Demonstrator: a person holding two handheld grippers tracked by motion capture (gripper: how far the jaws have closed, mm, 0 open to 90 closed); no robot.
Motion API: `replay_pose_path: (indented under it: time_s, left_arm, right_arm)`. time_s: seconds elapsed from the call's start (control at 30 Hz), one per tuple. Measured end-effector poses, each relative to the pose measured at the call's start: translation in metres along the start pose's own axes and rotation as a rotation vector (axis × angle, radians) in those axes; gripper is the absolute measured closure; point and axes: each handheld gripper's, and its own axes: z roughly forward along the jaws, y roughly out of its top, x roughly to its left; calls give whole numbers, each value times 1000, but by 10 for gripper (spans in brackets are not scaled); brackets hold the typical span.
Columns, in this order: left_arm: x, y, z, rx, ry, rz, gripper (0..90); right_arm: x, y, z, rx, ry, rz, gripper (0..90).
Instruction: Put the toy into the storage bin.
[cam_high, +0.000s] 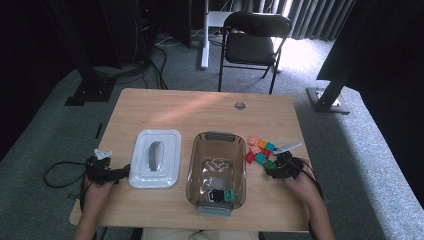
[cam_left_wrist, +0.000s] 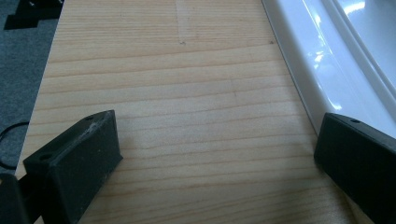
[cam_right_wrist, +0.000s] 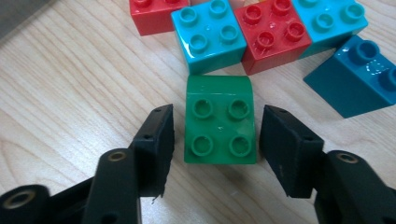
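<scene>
Bricks in red, turquoise and dark teal (cam_right_wrist: 359, 77) crowd just beyond the green brick (cam_right_wrist: 219, 121) on the desk (cam_high: 200, 107). The right gripper (cam_right_wrist: 215, 148) straddles it, jaws partly open, small gaps either side. The left gripper (cam_left_wrist: 217, 158) gapes beside the white lid (cam_high: 155, 158). The clear bin (cam_high: 216, 172) holds a few bricks.

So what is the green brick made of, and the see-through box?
The green brick looks like hard, shiny plastic: smooth moulded studs with small glints. The box looks like clear, brownish-tinted plastic, since the table shows through its walls. Both are guesses from looks.
</scene>
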Motion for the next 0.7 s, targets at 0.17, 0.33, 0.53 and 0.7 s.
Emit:
replay_pose_path:
  time_s: [0.17, 0.33, 0.53, 0.7]
  left_arm:
    - [0, 0, 0, 1, 0, 1, 8]
    - [0, 0, 0, 1, 0, 2, 8]
    - [0, 0, 0, 1, 0, 1, 8]
    - [0, 0, 0, 1, 0, 1, 8]
  right_arm:
    - [1, 1, -1, 5, -11, -3, 582]
    - [0, 2, -4, 19, 6, 11, 587]
    - [1, 2, -19, -4, 36, 6, 588]
    - [6, 6, -38, -31, 61, -7, 588]
